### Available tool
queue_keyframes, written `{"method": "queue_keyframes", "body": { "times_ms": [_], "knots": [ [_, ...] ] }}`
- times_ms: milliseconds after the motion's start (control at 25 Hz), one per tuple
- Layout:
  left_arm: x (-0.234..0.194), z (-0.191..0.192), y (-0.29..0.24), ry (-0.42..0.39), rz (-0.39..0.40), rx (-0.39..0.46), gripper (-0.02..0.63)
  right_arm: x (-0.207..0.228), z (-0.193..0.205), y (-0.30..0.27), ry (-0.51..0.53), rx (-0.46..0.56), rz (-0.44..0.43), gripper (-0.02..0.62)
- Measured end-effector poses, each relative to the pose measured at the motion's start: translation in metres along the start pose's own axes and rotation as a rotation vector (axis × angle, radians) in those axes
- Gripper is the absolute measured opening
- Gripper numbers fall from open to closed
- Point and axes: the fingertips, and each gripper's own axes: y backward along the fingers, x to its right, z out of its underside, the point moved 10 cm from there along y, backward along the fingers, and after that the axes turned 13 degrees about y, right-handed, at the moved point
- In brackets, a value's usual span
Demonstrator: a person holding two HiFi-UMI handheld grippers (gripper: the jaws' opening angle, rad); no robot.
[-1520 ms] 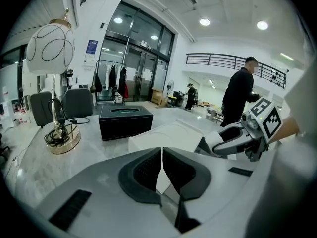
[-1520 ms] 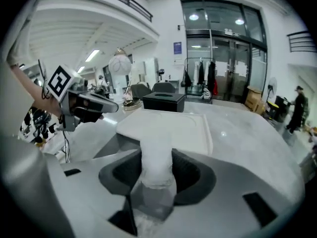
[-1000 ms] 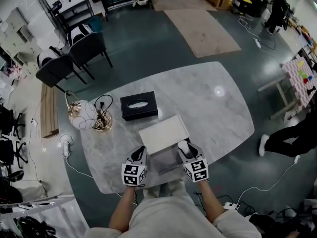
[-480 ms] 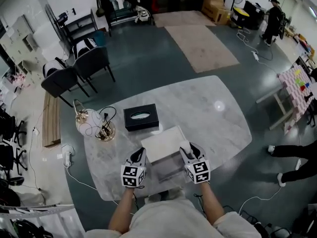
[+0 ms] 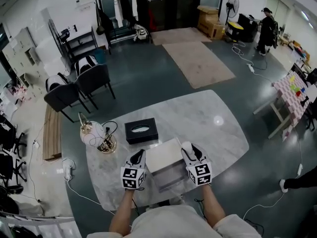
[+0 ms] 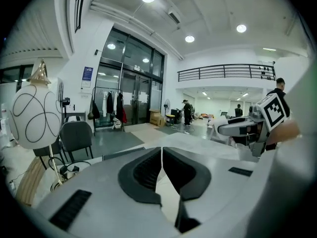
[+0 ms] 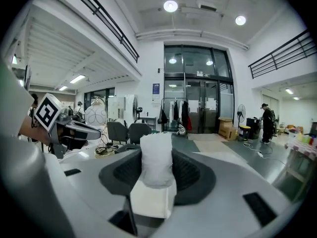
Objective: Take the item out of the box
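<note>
On marble table (image 5: 218, 128), nr its front edge: white box (image 5: 163, 153), upper part pale, lower part greyer, flanked by both grippers. At box's left side, left gripper (image 5: 139, 155), fingers pressed together w/ nothing btwn them, only a sliver of pale surface showing below the pads in left gripper view. At box's right side, right gripper (image 5: 187, 148), fingers pinching a white foam-like piece (image 7: 156, 157) standing upright btwn the pads, w/ a flat white sheet or edge just under it; can't tell whether that is the item itself, packing or box wall. Nothing else of the box's contents readable from head view. Just beyond box's far edge, black tissue box (image 5: 141, 131) w/ oval slot on top. To left of that, globe lamp (image 5: 93, 133), white w/ black looping lines, on a gold base, also visible at left of left gripper view. Off the table, far left: two dark chairs (image 5: 96, 78); further back a tan rug (image 5: 198, 58) on grey floor, and a person (image 5: 267, 24) standing at far right, nr a pedestal fan (image 5: 232, 6). Square-marker cubes facing up on both grippers, roughly level w/ each other either side of box
</note>
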Motion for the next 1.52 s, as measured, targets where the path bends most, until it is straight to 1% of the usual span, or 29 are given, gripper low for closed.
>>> {"method": "queue_keyframes", "body": {
  "times_ms": [320,680,1040,1520],
  "knots": [
    [0.001,-0.018,0.0,-0.019,0.009,0.04,0.021,0.006,-0.02,0.003,0.018,0.054,0.038,0.178],
    [0.006,-0.04,-0.003,-0.038,0.016,0.081,0.021,0.013,-0.027,0.003,0.014,0.087,0.061,0.178],
    [0.011,-0.049,-0.004,-0.055,0.02,0.1,0.021,0.017,-0.026,0.01,0.011,0.085,0.08,0.178],
    [0.016,-0.047,-0.007,-0.049,0.023,0.096,0.021,0.016,-0.02,0.012,0.009,0.07,0.068,0.177]
  ]
}}
